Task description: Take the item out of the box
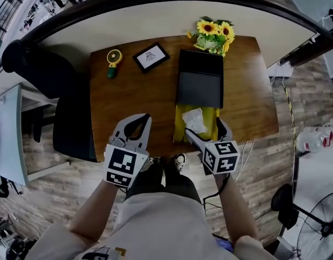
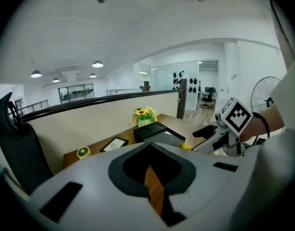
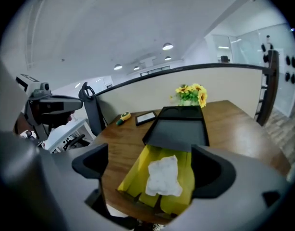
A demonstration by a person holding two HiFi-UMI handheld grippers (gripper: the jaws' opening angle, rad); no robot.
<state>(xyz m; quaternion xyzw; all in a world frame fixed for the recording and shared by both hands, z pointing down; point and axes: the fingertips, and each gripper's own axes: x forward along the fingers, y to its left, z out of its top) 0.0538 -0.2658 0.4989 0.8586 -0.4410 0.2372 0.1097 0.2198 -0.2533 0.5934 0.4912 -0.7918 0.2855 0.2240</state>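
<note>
Though loose, item (image 3: 163, 176) betw. right tongs (image 3: 152, 163)

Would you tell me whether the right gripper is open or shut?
Open: the right gripper has its jaws wide apart, framing the yellow box.

- Yellow box (image 1: 180, 124): far end hidden under the black tray (image 1: 199, 79). In the head view, the near end is covered by the right gripper (image 1: 203, 125) and its marker cube.
- Box interior: largely masked by the white crumpled item (image 1: 194, 121). What lies beneath it cannot be told.
- Picture frame (image 1: 151, 57): print too small to read.
- Round yellow-and-green object (image 1: 113, 59): too small to identify.
- Sunflowers (image 1: 214, 36): container hidden behind the tray's far edge.
- Fan (image 1: 321, 232): cut off by the head view's right edge.
</note>
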